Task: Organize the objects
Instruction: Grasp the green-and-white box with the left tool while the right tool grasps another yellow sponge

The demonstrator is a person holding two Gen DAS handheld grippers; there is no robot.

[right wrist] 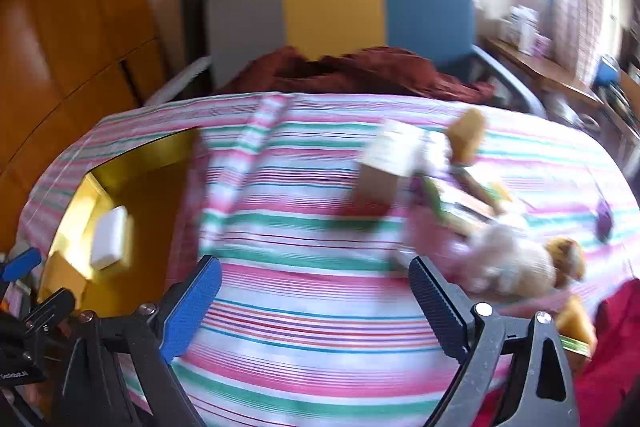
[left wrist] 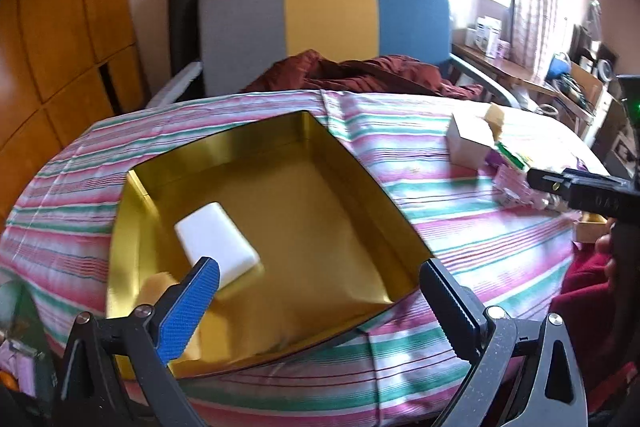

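We are holding both tongs, left (left wrist: 320, 285) and right (right wrist: 316, 285), spread wide and empty; the loose pile (right wrist: 472, 211) is lying far-right of the right tongs, nearer them, the gold tin (left wrist: 360, 163) left.

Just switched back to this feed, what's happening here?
A person is tidying loose items on the striped cloth into a gold tin. A white block already lies inside. The left gripper hangs open over the tin; the right gripper, open and empty, faces the pile of items outside the tin.
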